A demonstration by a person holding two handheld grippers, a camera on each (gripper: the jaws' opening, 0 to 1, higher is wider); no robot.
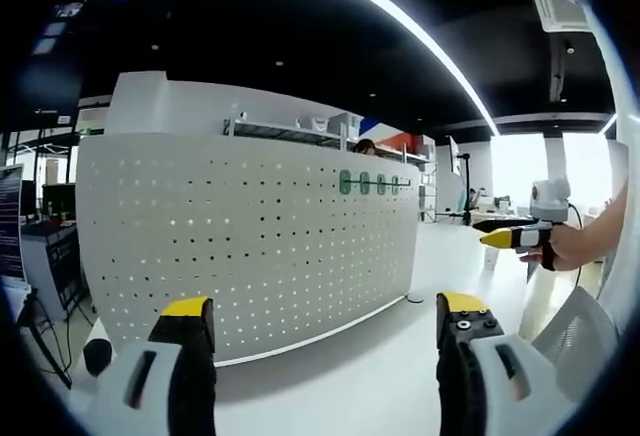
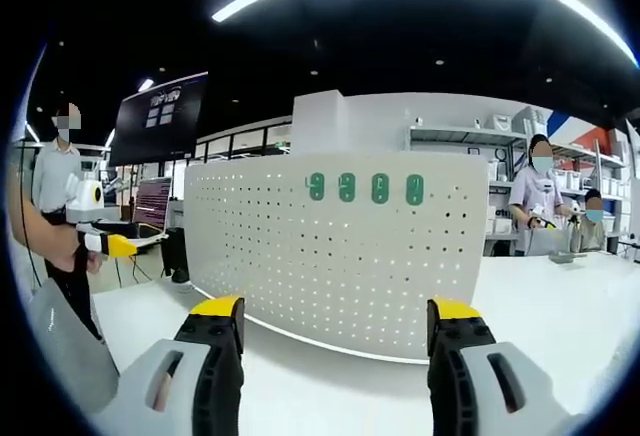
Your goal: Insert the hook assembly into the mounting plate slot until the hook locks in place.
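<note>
We see a white table [image 2: 560,306] in a dim-ceilinged workroom, carrying an upright white pegboard [image 2: 340,256]. Four green hooks [image 2: 362,188] sit near the pegboard's top edge. Both the left gripper [image 1: 325,326] and right gripper [image 2: 335,328] hang before the pegboard, jaws apart and empty.

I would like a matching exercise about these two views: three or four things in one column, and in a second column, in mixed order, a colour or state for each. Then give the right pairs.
Things:
1. pegboard panel
2. four hooks
3. left gripper
4. table

Colours or states:
A. green, in a row near the panel's top edge
B. open, with nothing between its yellow-tipped jaws
C. white, upright, full of small holes
D. white, flat, with the panel standing on it

Pairs: 1-C, 2-A, 3-B, 4-D
</note>
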